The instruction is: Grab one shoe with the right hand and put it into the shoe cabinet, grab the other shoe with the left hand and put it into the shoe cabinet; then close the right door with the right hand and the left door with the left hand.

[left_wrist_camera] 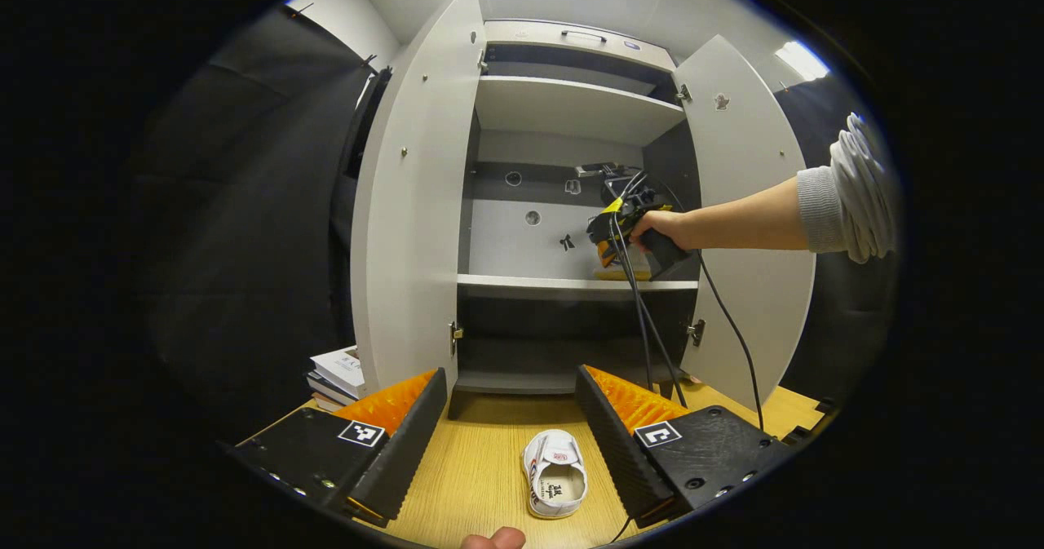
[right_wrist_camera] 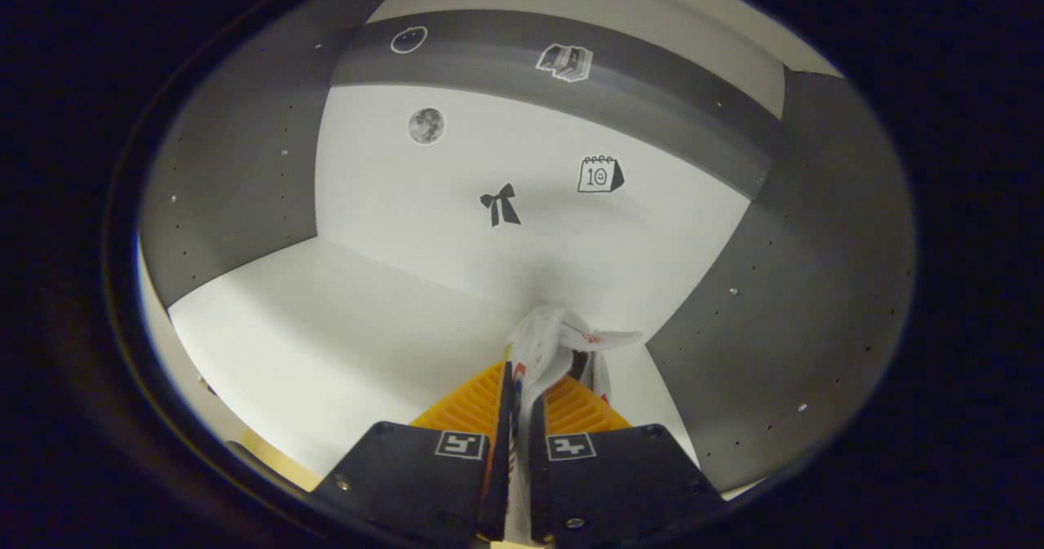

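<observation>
A small white shoe lies on the wooden table, in front of the shoe cabinet and between the wide-apart fingers of my open left gripper. Both cabinet doors stand open: the left door and the right door. A hand holds my right gripper inside the cabinet, over the right end of the middle shelf. In the right gripper view, the right gripper is shut on the other white shoe, just above the white shelf near the right side wall.
A stack of books lies left of the cabinet behind the left door. A black cable hangs from the right gripper across the lower opening. Small stickers mark the back wall. The left half of the middle shelf is bare.
</observation>
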`<act>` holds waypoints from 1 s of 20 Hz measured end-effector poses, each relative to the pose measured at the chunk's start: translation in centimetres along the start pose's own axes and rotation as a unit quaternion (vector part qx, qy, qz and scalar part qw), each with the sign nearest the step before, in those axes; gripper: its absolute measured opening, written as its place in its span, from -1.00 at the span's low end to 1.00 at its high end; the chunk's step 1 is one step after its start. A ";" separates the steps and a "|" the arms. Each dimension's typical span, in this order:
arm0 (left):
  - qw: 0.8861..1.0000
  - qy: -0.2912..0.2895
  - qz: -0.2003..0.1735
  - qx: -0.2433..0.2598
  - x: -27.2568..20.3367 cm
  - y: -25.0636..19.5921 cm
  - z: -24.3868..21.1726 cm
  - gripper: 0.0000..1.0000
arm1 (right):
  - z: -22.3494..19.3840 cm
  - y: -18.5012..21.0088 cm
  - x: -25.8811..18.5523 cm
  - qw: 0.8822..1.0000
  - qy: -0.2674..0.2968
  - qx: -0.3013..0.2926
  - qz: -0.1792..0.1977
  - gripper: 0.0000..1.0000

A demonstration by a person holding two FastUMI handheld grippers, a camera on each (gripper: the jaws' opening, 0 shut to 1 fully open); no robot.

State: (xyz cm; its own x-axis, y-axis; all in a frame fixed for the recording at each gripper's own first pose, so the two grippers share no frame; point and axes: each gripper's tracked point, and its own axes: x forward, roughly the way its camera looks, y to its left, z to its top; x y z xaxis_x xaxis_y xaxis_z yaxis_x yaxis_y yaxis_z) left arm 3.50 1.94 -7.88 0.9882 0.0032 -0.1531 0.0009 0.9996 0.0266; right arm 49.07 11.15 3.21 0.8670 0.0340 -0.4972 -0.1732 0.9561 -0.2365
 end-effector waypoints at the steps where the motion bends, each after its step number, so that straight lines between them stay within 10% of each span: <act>1: 1.000 0.002 0.002 -0.001 0.0 0.3 -0.1 0.90 | 0.0 0.1 0.0 1.000 0.001 -0.002 0.000 -0.66; 5: 1.000 0.001 0.005 -0.005 -0.2 0.6 -0.1 0.91 | 0.0 0.9 -0.1 1.000 0.006 0.002 0.007 0.01; 20: 1.000 -0.011 -0.027 -0.006 0.2 -1.5 0.4 0.90 | 0.4 -2.3 -18.6 0.981 -0.175 0.076 0.021 0.29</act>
State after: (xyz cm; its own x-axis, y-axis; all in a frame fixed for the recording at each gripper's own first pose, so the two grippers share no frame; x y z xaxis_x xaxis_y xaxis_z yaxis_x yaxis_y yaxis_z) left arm 3.73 0.39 -7.59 0.9897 -0.0519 -0.1331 0.0534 0.9985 0.0077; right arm 33.59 8.42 13.36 0.9727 0.1468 -0.1796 -0.1634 0.9832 -0.0809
